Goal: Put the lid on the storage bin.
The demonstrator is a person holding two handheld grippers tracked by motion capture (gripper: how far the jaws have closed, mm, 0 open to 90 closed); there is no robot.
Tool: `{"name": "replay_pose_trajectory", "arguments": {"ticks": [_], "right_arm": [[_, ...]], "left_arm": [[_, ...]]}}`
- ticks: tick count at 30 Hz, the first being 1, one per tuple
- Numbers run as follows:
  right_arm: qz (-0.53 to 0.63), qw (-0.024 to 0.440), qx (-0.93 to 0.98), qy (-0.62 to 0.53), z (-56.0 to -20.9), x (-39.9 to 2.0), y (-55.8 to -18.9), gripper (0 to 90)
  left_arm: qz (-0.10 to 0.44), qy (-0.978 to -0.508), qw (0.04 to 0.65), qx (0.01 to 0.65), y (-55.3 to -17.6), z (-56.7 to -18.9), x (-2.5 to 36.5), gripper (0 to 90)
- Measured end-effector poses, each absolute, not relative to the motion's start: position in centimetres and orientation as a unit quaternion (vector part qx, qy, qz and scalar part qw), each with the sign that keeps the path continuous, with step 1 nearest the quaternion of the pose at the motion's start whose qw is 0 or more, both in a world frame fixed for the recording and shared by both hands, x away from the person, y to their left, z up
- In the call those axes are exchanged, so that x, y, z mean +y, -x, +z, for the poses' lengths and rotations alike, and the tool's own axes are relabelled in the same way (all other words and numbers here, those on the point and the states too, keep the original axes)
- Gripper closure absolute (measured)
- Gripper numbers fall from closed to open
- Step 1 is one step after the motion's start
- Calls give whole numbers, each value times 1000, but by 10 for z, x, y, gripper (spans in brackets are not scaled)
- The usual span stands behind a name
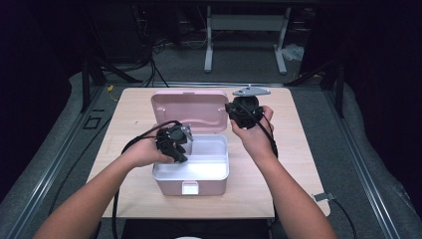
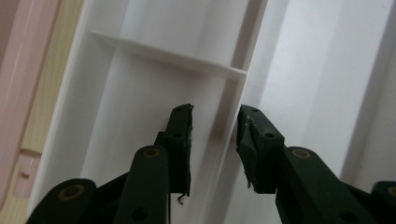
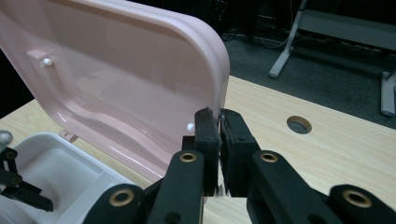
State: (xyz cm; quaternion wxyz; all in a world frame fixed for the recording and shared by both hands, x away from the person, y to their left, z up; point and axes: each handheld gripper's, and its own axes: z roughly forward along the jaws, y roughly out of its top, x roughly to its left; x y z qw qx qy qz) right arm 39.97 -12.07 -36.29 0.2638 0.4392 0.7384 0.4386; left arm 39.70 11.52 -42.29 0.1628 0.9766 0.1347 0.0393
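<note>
A pink box [image 1: 169,186] stands open on the table, its lid [image 1: 191,109] tilted up behind it and a white tray [image 1: 211,169] inside. My left gripper [image 1: 180,155] reaches down into the tray's left side. Its jaws are open in the left gripper view [image 2: 215,116], astride a thin white divider wall [image 2: 231,93] without pressing on it. My right gripper [image 1: 230,112] sits at the lid's right edge. In the right gripper view it [image 3: 218,114] is shut on the rim of the pink lid [image 3: 116,79], holding it up.
The box sits mid-table on a light wooden top [image 1: 293,164] with bare wood on both sides. A round hole [image 3: 299,124] is in the tabletop past the lid. A metal stand [image 1: 244,30] is on the floor beyond the far edge.
</note>
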Motion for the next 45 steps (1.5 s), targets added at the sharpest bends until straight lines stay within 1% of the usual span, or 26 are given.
{"name": "replay_pose_trajectory", "arguments": {"ticks": [4, 9, 14, 18, 21, 23, 25, 26, 27, 28, 30, 33, 39, 45], "right_arm": [[439, 263, 739, -437, -363, -121, -399, 862], [442, 262, 739, -436, -364, -122, -399, 863], [441, 263, 739, -435, -364, -122, -398, 863], [441, 264, 740, -434, -364, -122, -398, 863], [440, 265, 740, -433, -364, -121, -398, 863], [440, 266, 740, -433, -364, -121, -397, 863], [440, 266, 740, -434, -364, -121, -396, 863], [440, 267, 740, -434, -364, -121, -396, 863], [440, 268, 739, -434, -364, -121, -396, 863], [439, 269, 739, -434, -365, -121, -395, 863], [441, 271, 738, -433, -365, -121, -395, 864], [442, 267, 740, -431, -365, -122, -393, 864], [445, 267, 740, -428, -366, -123, -393, 864], [446, 268, 740, -427, -366, -122, -392, 864]], "left_arm": [[38, -970, 187, 148, -397, -415, 130, 577], [48, -959, 225, 168, -396, -403, 150, 519], [50, -949, 246, 192, -397, -399, 171, 524], [29, -945, 253, 204, -398, -400, 183, 564], [13, -941, 251, 225, -400, -402, 189, 575], [25, -936, 260, 234, -401, -401, 194, 577], [41, -932, 262, 248, -403, -399, 201, 605], [45, -930, 264, 253, -404, -398, 204, 633], [47, -927, 268, 260, -405, -397, 206, 685], [46, -924, 271, 266, -408, -395, 210, 697], [46, -920, 274, 276, -412, -391, 215, 763], [53, -913, 282, 292, -420, -382, 224, 835], [66, -904, 289, 308, -433, -367, 232, 891], [91, -895, 299, 319, -445, -349, 238, 898]]}}
